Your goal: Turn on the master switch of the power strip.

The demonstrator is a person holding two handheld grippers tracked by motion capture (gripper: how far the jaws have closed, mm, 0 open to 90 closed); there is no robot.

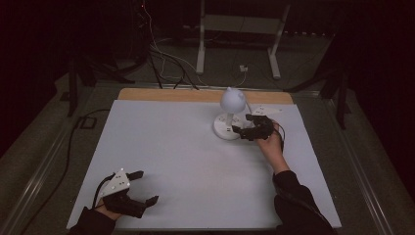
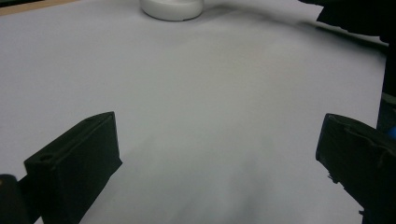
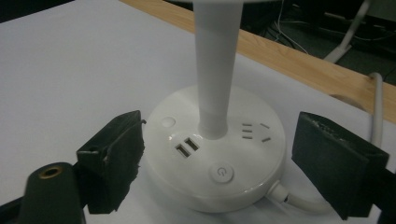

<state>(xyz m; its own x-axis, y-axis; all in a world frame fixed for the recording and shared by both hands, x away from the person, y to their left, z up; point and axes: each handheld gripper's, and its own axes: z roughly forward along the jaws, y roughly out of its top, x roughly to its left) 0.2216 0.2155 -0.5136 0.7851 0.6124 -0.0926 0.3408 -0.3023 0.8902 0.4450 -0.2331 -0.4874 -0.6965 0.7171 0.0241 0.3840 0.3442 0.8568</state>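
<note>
No readable text, brand or number is found. One sign is noted: a power symbol on the round button (image 3: 221, 173) on the lamp base (image 3: 243, 168), just in front of the stem (image 3: 215, 70), beside the two USB ports (image 3: 186, 147).

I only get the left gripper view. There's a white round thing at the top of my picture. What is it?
Observer: It is the round white plastic base of a small desk lamp, with a white stem rising from it.
Operator: Does it have buttons?
Observer: Yes, a round power button on top, next to two USB ports.
Operator: Where's the other gripper?
Observer: The right gripper is open, one black jaw on each side of the base, neither clearly touching.
Operator: And mine?
Observer: The left gripper is open, near the front left corner of the white table cover.
</note>
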